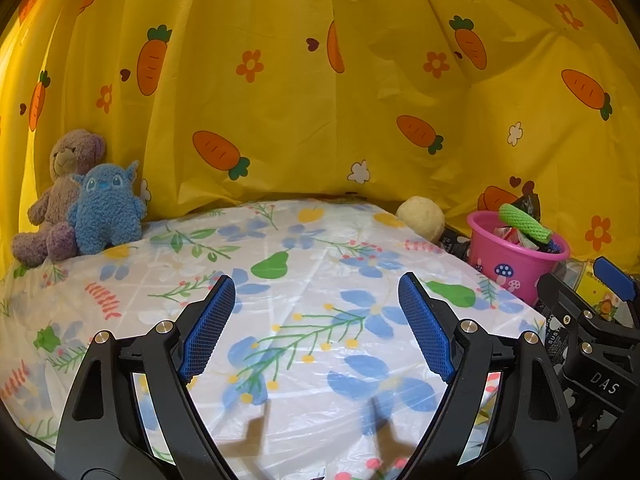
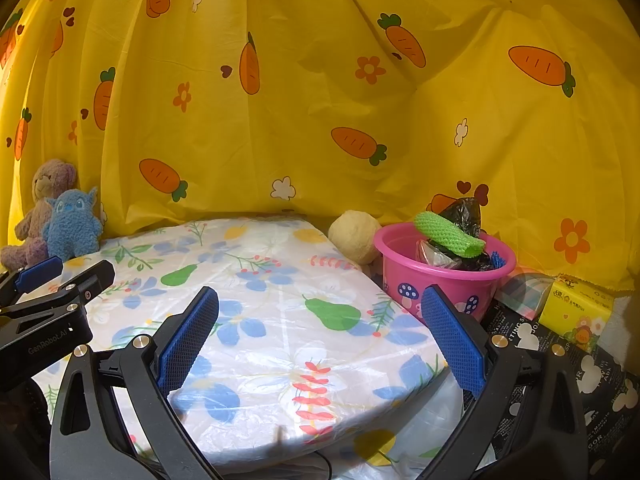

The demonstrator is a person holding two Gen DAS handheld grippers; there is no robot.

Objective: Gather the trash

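**Operator:** Surface (image 1: 132,280) first: across the whole floral cover I see no loose trash from either wrist view. The only things on it are two plush toys (image 1: 80,204) in the far left corner, against the yellow curtain (image 1: 320,100).

**Observer:** And the collected stuff?

**Operator:** It's in the pink bucket (image 2: 442,280), which stands upright off the surface's right edge, just beside a cream ball (image 2: 354,236). Trash is heaped above its rim. I'd judge the job close to done.

**Observer:** Anything left?

**Operator:** Possibly. Right of the bucket there's a yellow tissue pack (image 2: 580,308) and a pale wrapped thing beside it; whether those count as trash I can't tell.

**Observer:** What's on top of the heap?

**Operator:** A green mesh sleeve (image 2: 448,234), lying across the bucket mouth. Its long axis slopes from upper left down to lower right in the right view. Black plastic (image 2: 464,210) sticks up behind it.

**Observer:** Fingers?

**Operator:** My left gripper (image 1: 316,328) is spread wide with nothing between the fingers, hovering over the cover. My right gripper (image 2: 320,340) is the same, spread and empty, near the bucket.
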